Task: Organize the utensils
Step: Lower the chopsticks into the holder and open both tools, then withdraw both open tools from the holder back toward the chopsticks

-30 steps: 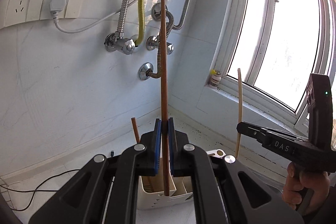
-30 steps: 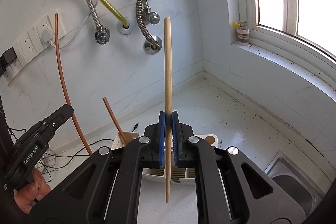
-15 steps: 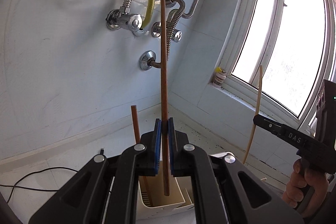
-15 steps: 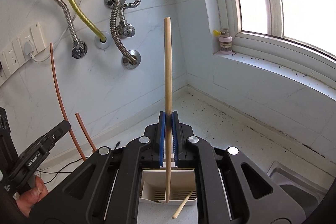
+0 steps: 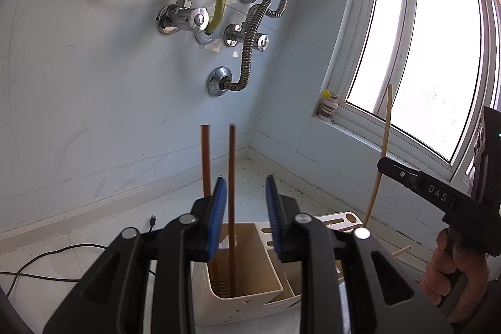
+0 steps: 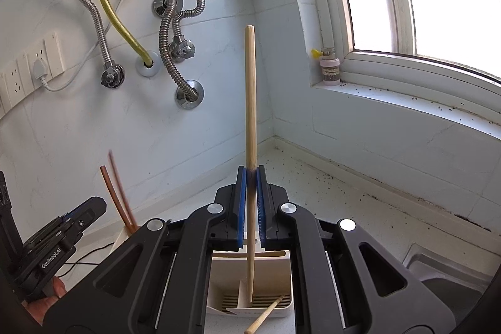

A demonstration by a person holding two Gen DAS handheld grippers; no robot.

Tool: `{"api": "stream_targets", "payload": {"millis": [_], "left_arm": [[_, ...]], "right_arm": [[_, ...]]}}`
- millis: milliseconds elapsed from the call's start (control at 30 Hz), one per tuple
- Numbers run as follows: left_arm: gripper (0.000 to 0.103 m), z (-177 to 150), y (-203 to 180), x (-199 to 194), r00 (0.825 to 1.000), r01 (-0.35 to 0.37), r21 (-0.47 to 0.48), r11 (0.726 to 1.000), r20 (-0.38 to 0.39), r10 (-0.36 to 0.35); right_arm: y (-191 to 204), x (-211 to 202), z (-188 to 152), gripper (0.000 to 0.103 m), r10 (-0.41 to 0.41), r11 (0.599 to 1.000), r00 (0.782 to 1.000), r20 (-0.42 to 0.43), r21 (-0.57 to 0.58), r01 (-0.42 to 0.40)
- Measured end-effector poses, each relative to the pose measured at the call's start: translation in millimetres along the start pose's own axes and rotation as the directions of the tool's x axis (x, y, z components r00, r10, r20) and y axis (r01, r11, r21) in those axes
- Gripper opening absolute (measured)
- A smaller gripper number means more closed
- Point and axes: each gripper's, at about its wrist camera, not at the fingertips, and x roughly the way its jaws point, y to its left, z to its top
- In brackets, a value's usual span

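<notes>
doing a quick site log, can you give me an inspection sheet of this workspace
surface: pale counter, dark specks near the walls
job's things: two brown chopsticks standing in cream holder; pale chopstick upright over it; another pale one lying by it
clutter: small bottle on sill
grippers: left gripper opening, pads clear of chopstick; right gripper shut on pale chopstick
cables: black cable on counter
surroundings: hoses, sockets, window, sink corner

Both wrist views look down, close over the shared holder [image 5: 250, 287].
</notes>
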Motion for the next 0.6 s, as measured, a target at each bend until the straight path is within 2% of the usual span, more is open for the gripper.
{"api": "stream_targets", "payload": {"millis": [33, 133, 233, 500, 600], "left_arm": [[0.048, 0, 1, -3, 1.0, -0.005, -0.003, 1.0, 0.017, 0.005], [0.05, 1, 2, -8, 0.999, -0.012, -0.002, 1.0, 0.038, 0.012], [0.06, 0, 2, -12, 0.998, -0.023, 0.01, 1.0, 0.057, 0.022], [0.064, -2, 0, -14, 0.998, -0.025, 0.025, 0.999, 0.058, 0.024], [0.064, -1, -1, -16, 0.998, -0.025, 0.033, 0.999, 0.062, 0.023]], "right_arm": [[-1, 1, -1, 0.006, -0.003, 1.0, 1.0, -0.003, 0.0, 0.003], [-3, 2, -6, 0.006, 0.0, 1.0, 1.0, 0.0, 0.003, 0.0], [0, 2, -10, 0.006, 0.002, 1.0, 1.0, 0.008, -0.022, -0.001], [-2, 2, -20, 0.007, 0.026, 0.999, 1.0, -0.014, -0.024, -0.026], [-4, -4, -22, 0.05, 0.02, 1.0, 1.0, 0.021, -0.01, -0.02]]}}
